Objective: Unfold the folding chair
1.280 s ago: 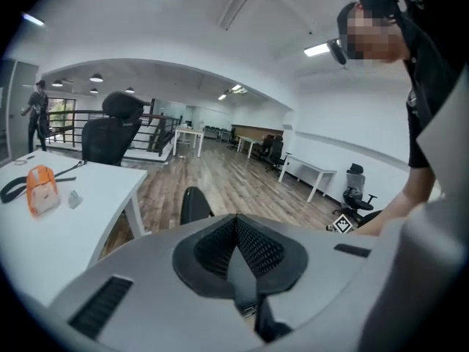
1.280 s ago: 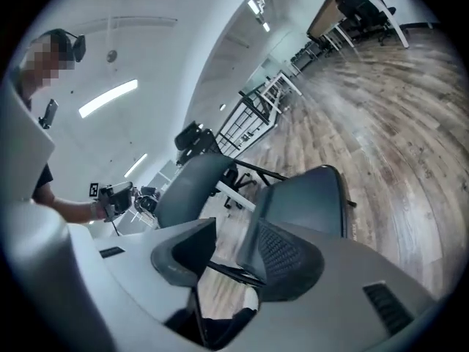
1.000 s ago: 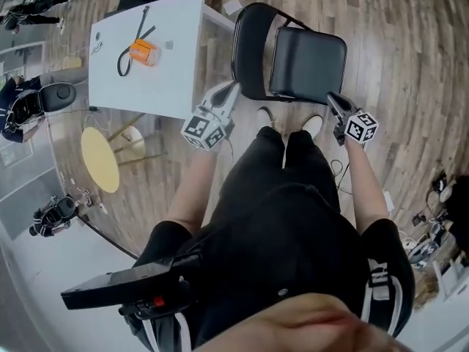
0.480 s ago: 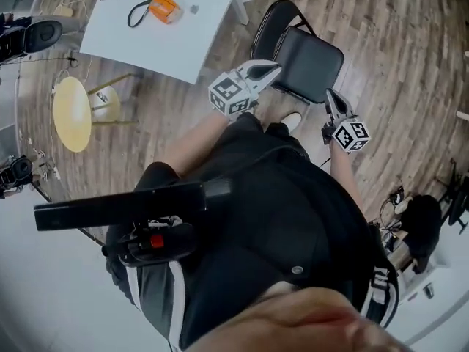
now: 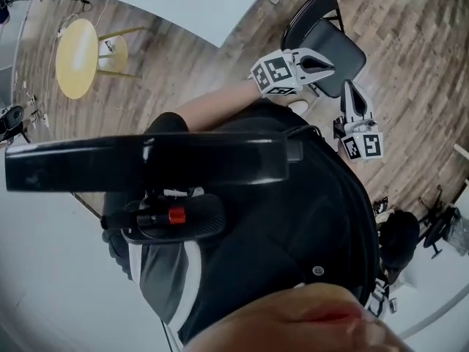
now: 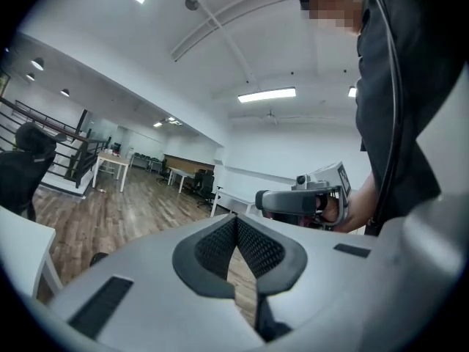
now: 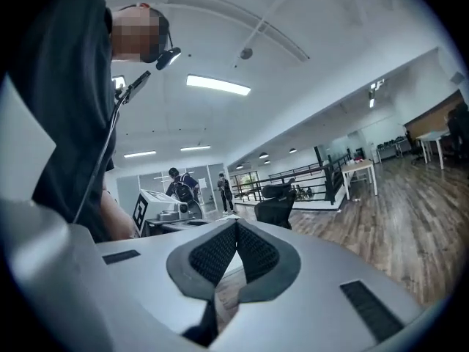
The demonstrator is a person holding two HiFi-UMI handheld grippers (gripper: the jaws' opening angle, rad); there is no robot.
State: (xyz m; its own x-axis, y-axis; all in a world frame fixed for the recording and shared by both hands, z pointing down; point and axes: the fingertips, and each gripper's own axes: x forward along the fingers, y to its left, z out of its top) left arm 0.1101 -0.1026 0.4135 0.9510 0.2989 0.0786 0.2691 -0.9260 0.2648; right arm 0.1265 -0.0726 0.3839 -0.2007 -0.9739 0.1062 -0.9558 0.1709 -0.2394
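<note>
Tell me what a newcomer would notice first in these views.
The person's black-clad body fills the middle of the head view. Beyond it, at the upper right, the black folding chair stands open on the wood floor. The left gripper and right gripper hang close to the chair, both shut with nothing between their jaws.

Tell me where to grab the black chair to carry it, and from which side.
Grip the chair by the top bar of its backrest, a thin curved tube that jaws can close round. It stands open with the seat toward you, so probably reach over the seat from the front.
</note>
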